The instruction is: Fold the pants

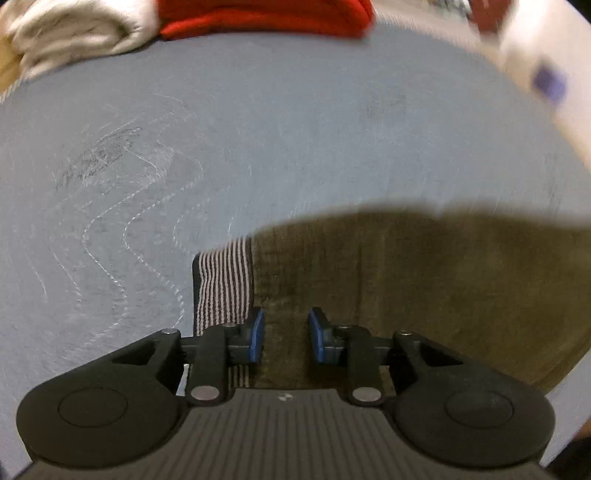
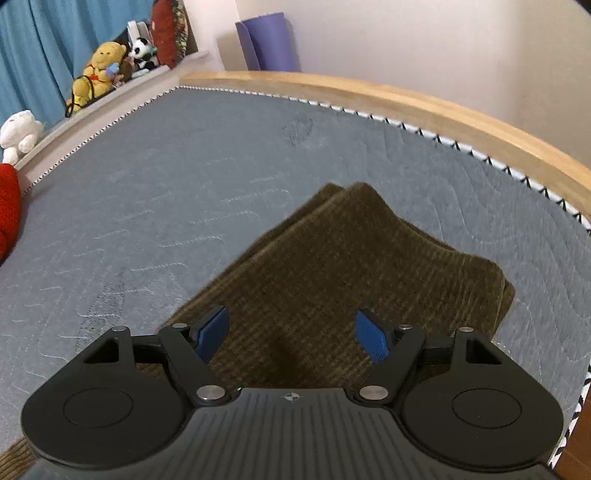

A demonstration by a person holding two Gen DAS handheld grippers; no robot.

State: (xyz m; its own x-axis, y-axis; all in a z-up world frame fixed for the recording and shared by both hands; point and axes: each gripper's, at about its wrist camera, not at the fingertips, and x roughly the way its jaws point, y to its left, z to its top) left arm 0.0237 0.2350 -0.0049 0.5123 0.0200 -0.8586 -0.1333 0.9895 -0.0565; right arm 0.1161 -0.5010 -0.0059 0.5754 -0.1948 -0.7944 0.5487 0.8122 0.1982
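Olive-brown corduroy pants (image 2: 332, 266) lie folded in layers on the grey mattress (image 2: 166, 192). My right gripper (image 2: 291, 334) is open just above the near part of the pants, nothing between its blue pads. In the left wrist view the pants (image 1: 424, 288) fill the lower right, with a striped waistband lining (image 1: 221, 288) showing at their left edge. My left gripper (image 1: 286, 336) is open with a narrow gap over the pants near that lining, holding nothing. This view is motion-blurred.
A red cloth (image 1: 266, 18) and a cream blanket (image 1: 74, 33) lie at the mattress's far end. A wooden bed frame (image 2: 406, 99) borders the right side. Stuffed toys (image 2: 99, 70) sit on a ledge by blue curtains; a purple rolled mat (image 2: 269, 40) leans on the wall.
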